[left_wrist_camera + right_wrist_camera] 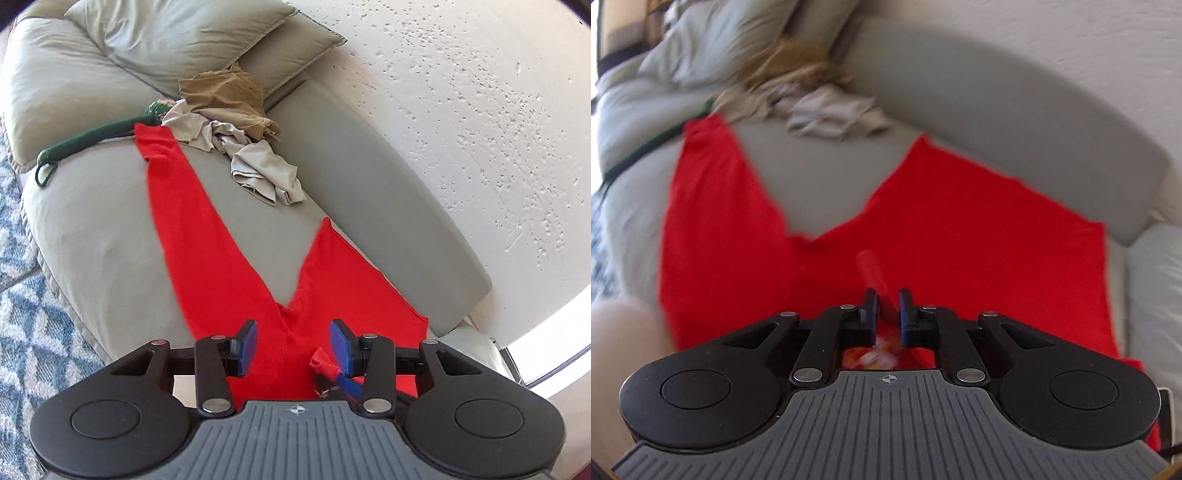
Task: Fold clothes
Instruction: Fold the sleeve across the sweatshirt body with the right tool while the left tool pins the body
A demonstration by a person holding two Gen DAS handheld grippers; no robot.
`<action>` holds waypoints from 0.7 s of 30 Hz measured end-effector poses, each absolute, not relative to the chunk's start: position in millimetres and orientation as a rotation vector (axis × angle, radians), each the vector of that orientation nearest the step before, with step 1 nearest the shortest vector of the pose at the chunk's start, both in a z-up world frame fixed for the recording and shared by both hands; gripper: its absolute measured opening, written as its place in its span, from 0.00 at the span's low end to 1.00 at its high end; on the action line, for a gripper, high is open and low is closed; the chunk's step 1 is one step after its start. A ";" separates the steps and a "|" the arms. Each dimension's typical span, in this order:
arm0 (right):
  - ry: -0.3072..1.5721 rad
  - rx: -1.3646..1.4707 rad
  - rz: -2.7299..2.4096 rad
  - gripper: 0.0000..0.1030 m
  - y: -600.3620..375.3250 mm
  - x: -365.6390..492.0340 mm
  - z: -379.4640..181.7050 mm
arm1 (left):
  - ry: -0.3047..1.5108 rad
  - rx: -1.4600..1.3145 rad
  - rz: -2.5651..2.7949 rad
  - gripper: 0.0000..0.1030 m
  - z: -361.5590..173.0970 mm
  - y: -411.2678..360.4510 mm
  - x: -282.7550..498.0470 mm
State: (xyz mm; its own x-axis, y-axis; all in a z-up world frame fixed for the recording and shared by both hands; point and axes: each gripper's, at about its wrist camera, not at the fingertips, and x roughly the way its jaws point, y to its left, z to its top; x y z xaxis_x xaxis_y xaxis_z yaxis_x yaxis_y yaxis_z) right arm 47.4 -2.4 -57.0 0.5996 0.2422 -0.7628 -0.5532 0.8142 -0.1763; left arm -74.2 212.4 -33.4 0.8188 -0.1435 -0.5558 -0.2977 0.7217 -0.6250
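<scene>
Red stretchy trousers (207, 266) lie legs apart on grey sofa cushion (92, 236), ready for folding; left gripper (293, 341) gapes empty, right gripper (887, 301) narrowly parted around a red fabric strip (871, 269).

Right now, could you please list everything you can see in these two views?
Bright red cloth trousers: one, red, spread flat on the sofa seat, legs apart.
Crumpled pale grey garment: one, grey, behind the trousers.
Crumpled tan garment: one, tan, against the cushion.
Dark green strap: one, green, on the sofa edge.
Grey-green fabric sofa: one.
Loose grey-green cushion: one, at the back.
Blue patterned rug: one, floor.
White textured wall: one.
Left gripper: fingers apart.
Right gripper: fingers narrowly apart, red cloth between.
</scene>
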 end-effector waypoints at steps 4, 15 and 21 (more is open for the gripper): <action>0.839 -0.364 0.587 0.39 -22.5 23.5 -40.5 | 0.683 -0.832 0.034 0.39 -52.1 209.6 -64.0; 0.891 0.236 0.384 0.53 -197.0 0.9 46.5 | 0.993 -0.741 -0.112 0.38 -121.1 164.7 37.2; 0.877 0.392 0.289 0.55 -246.2 -6.6 38.6 | 1.052 -0.733 -0.170 0.37 -140.7 152.7 74.0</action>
State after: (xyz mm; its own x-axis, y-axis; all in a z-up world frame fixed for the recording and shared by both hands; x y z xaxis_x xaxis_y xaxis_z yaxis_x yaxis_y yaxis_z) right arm -6.6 -246.2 38.6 0.6082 0.4012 -0.6850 -0.0852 0.8909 0.4461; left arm 74.0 152.7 -140.7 0.5069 -0.4612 -0.7282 -0.2080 0.7544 -0.6226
